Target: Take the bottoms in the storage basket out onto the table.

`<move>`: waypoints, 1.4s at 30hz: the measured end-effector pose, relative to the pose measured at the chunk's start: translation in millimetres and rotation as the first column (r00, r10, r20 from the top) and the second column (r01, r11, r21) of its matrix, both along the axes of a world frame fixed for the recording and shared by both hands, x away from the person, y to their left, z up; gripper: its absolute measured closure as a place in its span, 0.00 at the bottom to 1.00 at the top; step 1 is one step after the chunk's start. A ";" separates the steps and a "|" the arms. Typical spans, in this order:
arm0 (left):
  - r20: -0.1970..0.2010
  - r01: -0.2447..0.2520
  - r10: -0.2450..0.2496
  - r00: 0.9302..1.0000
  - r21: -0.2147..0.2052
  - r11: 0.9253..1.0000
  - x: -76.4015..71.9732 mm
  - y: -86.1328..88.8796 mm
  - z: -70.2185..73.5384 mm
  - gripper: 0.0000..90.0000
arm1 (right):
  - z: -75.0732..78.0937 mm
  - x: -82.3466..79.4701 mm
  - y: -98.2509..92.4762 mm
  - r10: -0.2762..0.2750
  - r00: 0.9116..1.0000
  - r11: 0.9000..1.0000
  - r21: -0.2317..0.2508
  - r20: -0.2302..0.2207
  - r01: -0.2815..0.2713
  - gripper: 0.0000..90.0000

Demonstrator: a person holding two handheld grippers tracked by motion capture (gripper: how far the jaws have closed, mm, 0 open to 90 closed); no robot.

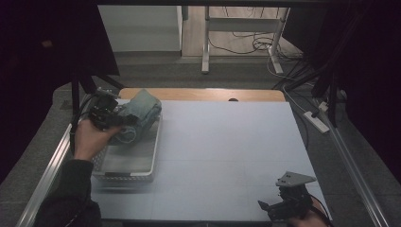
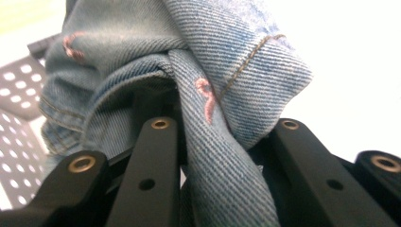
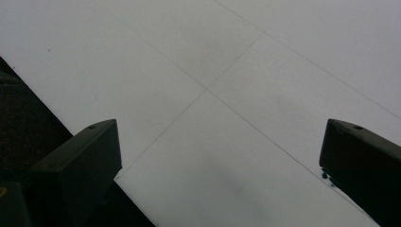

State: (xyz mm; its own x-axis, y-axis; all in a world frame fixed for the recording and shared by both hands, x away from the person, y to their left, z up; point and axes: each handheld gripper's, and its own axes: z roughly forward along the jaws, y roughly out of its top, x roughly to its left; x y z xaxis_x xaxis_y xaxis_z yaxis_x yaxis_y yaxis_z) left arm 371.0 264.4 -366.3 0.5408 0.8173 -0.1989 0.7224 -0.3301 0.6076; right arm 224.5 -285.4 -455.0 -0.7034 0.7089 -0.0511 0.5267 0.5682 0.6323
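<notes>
A folded bundle of blue jeans (image 1: 141,113) hangs over the far end of a white perforated basket (image 1: 142,168) at the table's left. My left gripper (image 1: 124,120) is shut on the denim, held by a hand at the basket's left side. In the left gripper view the jeans (image 2: 227,85) bulge out between the two black jaws, with pink stitching on the fabric. My right gripper (image 1: 279,208) rests low at the table's front right corner. In the right gripper view its jaws stand wide apart over the bare tabletop (image 3: 227,94), with nothing between them.
The grey-blue tabletop (image 1: 227,142) stretches between the two grippers. A metal rail (image 1: 47,175) runs along the left edge. Cables and a power strip (image 1: 317,120) lie on the floor at the right, and a desk frame (image 1: 241,28) stands behind.
</notes>
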 end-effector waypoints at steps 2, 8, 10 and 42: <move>0.009 0.001 -0.001 1.000 -0.001 1.000 1.1 0.3 6.7 0.81 | 0.0 0.0 0.0 0.000 1.000 1.000 0.000 0.000 0.000 0.00; 0.038 0.008 -0.008 0.999 -0.002 1.000 2.9 -1.3 25.0 0.81 | 0.0 0.0 0.0 0.000 1.000 1.000 0.000 0.000 0.000 0.00; 0.047 0.010 -0.010 0.999 0.006 1.000 2.8 -2.6 30.0 0.81 | 0.0 0.1 -0.1 0.001 1.000 1.000 0.000 0.000 -0.001 0.00; 0.158 0.101 -0.099 0.983 -0.006 0.995 3.4 -38.6 81.1 0.81 | 1.5 -0.1 -2.6 -0.011 1.000 1.000 0.015 0.005 0.011 0.00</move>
State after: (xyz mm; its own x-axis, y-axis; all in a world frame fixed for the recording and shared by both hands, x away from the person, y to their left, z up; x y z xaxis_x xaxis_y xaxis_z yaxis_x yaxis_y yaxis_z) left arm 374.5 225.8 -285.2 0.6451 0.7552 -0.1161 0.5814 -0.3866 0.7159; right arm 224.4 -288.0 -453.6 -0.6953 0.7174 -0.0440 0.5296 0.5528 0.6434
